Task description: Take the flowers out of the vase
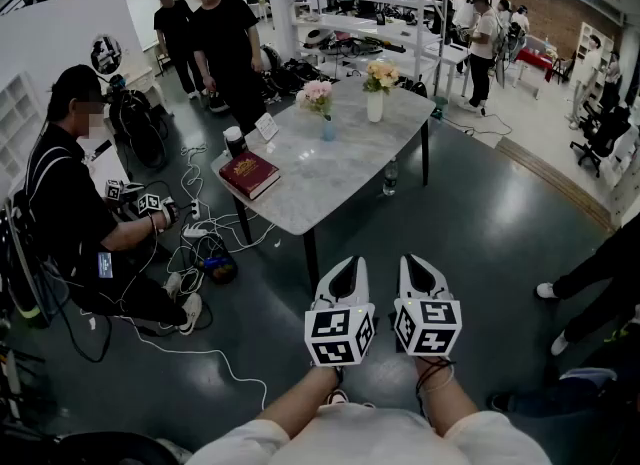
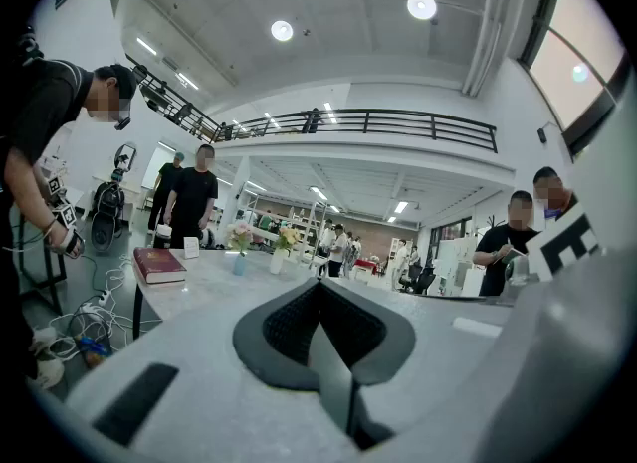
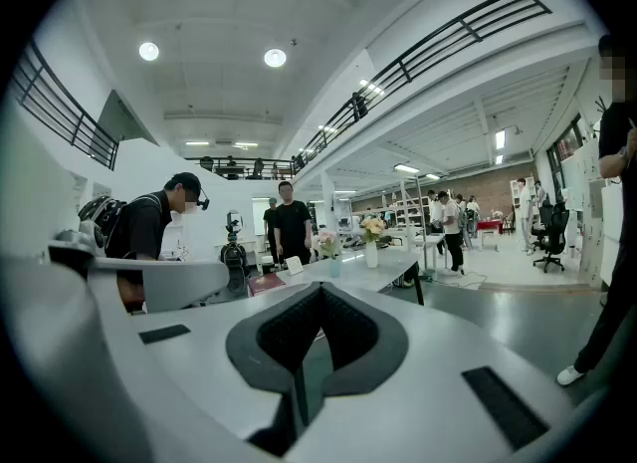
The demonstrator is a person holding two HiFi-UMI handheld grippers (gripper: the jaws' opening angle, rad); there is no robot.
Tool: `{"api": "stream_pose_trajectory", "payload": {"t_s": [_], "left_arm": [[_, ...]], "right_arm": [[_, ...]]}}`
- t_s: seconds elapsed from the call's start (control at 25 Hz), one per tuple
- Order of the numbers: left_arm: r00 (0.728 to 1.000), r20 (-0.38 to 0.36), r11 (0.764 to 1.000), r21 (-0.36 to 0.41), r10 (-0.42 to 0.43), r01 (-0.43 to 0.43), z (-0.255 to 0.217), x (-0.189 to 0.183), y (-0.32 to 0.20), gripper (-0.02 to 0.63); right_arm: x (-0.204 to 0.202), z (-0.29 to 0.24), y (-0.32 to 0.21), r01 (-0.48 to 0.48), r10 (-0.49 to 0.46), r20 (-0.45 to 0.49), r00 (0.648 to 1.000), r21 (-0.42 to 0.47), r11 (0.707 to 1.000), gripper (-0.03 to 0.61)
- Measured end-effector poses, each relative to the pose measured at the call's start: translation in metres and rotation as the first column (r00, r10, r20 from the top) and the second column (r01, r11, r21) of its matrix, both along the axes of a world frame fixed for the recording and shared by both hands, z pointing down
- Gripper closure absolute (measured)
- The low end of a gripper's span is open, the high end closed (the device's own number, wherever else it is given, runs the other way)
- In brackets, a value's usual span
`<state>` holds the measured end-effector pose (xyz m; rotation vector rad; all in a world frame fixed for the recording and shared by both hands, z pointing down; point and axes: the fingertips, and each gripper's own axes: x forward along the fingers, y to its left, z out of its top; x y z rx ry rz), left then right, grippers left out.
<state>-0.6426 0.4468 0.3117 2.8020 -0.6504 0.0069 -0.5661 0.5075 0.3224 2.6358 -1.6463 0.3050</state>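
In the head view, the left gripper [image 1: 346, 271] and right gripper [image 1: 417, 269] are held side by side over the dark floor [image 1: 470, 223], near the close end of a pale stone worktop [image 1: 335, 173]. Both point towards it and touch nothing. At the far end of the worktop stands a white vase [image 1: 375, 106] with yellow flowers [image 1: 381, 76] in it. Near it is a small blue vase [image 1: 329, 131] holding pink flowers [image 1: 317, 94]. A red book [image 1: 249, 173] lies at the worktop's left edge, well apart from both vases.

In the left gripper view, the jaws are clenched together with nothing between them. The book, the blue vase and the white vase [image 2: 277, 263] show far beyond the tips.

In the right gripper view, the jaws are likewise pressed together and empty. The yellow flowers [image 3: 373, 227] stand upright in their vase, well ahead of the jaws.
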Motion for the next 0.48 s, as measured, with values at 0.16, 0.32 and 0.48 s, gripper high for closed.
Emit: {"api": "stream_pose_trajectory", "payload": {"t_s": [0.16, 0.32, 0.48], "left_arm": [[1.0, 0.003, 1.0, 0.002, 0.002, -0.002, 0.0, 0.001, -0.009, 0.606], [1.0, 0.007, 1.0, 0.0, 0.002, -0.002, 0.003, 0.003, -0.017, 0.606], [1.0, 0.011, 1.0, -0.002, 0.003, -0.003, 0.005, 0.002, -0.025, 0.606]], "right_arm": [[-0.001, 0.0, -0.009, 0.001, -0.001, 0.002, 1.0, 0.001, 1.0, 0.575], [0.0, 0.004, -0.018, 0.004, -0.004, 0.005, 1.0, -0.003, 1.0, 0.575], [-0.002, 0.005, -0.026, 0.009, -0.009, 0.014, 1.0, 0.002, 1.0, 0.575]]}}
